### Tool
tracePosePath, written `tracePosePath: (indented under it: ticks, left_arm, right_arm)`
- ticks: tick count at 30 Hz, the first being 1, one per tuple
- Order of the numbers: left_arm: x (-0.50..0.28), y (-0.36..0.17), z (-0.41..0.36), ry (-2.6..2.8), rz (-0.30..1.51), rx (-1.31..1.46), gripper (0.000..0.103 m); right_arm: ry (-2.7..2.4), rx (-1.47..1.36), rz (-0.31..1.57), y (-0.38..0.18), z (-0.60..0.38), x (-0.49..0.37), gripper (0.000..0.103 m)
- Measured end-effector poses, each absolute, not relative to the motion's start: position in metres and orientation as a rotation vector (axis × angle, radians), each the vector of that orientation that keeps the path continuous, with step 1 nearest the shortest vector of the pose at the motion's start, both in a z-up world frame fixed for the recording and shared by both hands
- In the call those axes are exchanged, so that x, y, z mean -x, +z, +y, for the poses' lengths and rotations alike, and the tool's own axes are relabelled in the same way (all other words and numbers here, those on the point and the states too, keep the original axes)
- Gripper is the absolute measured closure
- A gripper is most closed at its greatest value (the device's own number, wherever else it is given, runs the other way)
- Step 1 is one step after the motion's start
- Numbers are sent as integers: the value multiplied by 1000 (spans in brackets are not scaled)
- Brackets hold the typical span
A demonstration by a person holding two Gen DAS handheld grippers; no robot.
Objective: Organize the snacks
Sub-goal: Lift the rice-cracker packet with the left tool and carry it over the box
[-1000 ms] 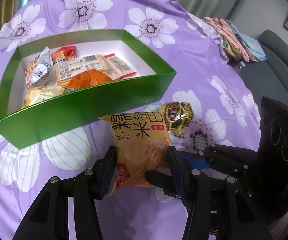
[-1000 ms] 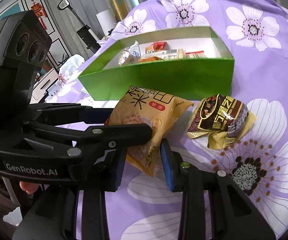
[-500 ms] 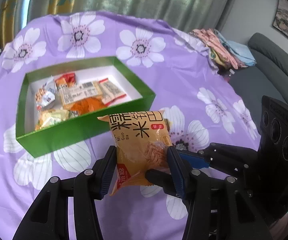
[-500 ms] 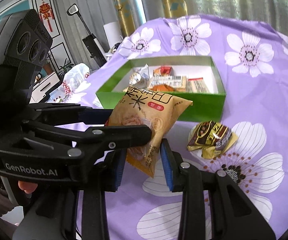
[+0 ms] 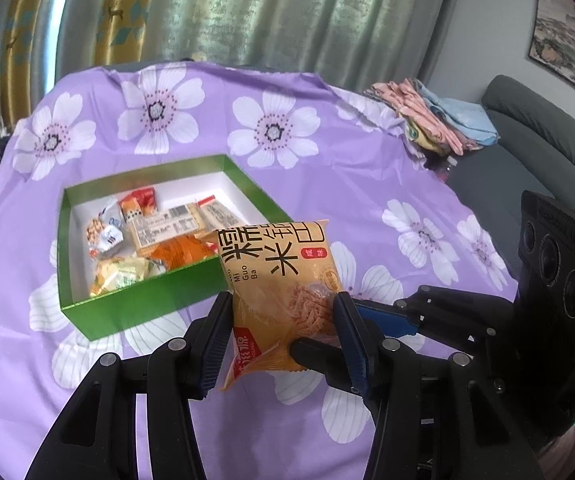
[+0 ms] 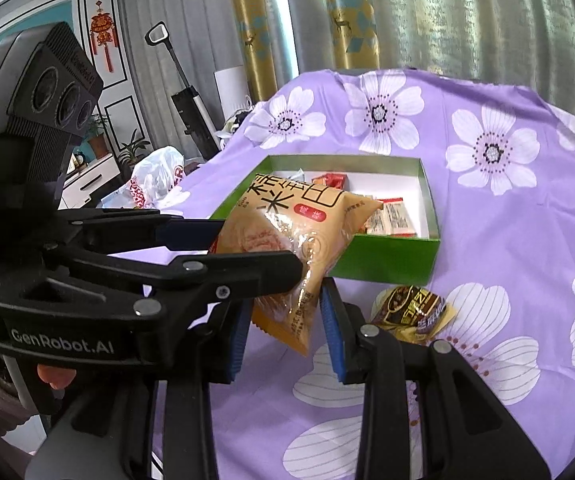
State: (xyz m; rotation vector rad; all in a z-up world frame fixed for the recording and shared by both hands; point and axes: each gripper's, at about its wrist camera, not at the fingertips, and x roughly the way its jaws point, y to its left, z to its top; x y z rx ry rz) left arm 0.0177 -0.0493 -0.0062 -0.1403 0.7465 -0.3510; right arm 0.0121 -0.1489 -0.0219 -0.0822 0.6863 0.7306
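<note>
Both grippers are shut on one orange rice-cracker packet [image 5: 283, 284], held in the air near the green box's [image 5: 135, 304] front right corner. My left gripper [image 5: 283, 328] pinches its lower half; the right gripper's fingers [image 5: 383, 316] come in from the right. In the right wrist view my right gripper [image 6: 287, 328] pinches the packet's [image 6: 299, 236] lower edge, and the left gripper's fingers [image 6: 223, 268] cross from the left. The box [image 6: 391, 264] holds several wrapped snacks. A brown and gold packet [image 6: 411, 312] lies on the purple flowered cloth in front of the box.
A pile of folded clothes [image 5: 435, 120] sits at the table's far right edge, by a grey sofa [image 5: 535, 148]. Curtains hang behind. A white plastic bag [image 6: 155, 180] and a vacuum [image 6: 187, 112] stand off the table's left side.
Both grippers have risen with the orange packet, lifting it off the cloth. The box and table now look smaller and farther below.
</note>
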Motion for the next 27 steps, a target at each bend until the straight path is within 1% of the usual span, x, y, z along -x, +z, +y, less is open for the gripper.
tracePosePath:
  ticks: [15, 27]
  left_arm:
    - [-19, 3, -42, -342, 710, 140, 52]
    - [-36, 10, -34, -339, 693, 141, 52]
  right_arm:
    - [735, 102, 650, -11, -140, -15, 69]
    - [734, 111, 630, -5, -132, -29, 69]
